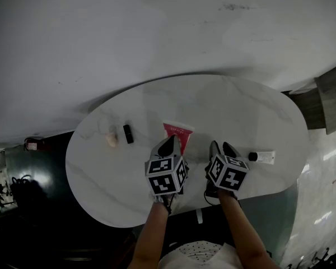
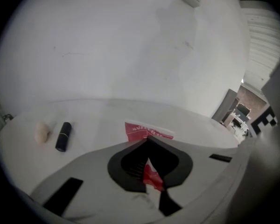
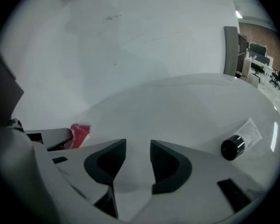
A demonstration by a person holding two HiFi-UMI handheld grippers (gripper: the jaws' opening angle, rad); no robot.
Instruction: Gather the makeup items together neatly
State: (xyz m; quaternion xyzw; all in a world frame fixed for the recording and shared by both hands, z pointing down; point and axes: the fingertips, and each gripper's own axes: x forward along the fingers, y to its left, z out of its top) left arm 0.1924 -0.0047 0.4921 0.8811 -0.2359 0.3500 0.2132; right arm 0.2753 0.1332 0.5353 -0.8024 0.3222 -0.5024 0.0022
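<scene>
Red tube point(image 1: 179, 131) clamped in left gripper point(image 1: 170, 143), right gripper point(image 3: 138, 146) open, empty; lipstick point(image 1: 128, 134) and sponge point(image 1: 111, 139) lie leftward.

Left hand-held gripper point(image 1: 169, 143) clamped; right hand-held gripper point(image 1: 223, 147) jaws apart

White lettering on the red tube point(image 2: 147, 130) and print on the white tube point(image 3: 244, 137) are too blurred to read.
</scene>
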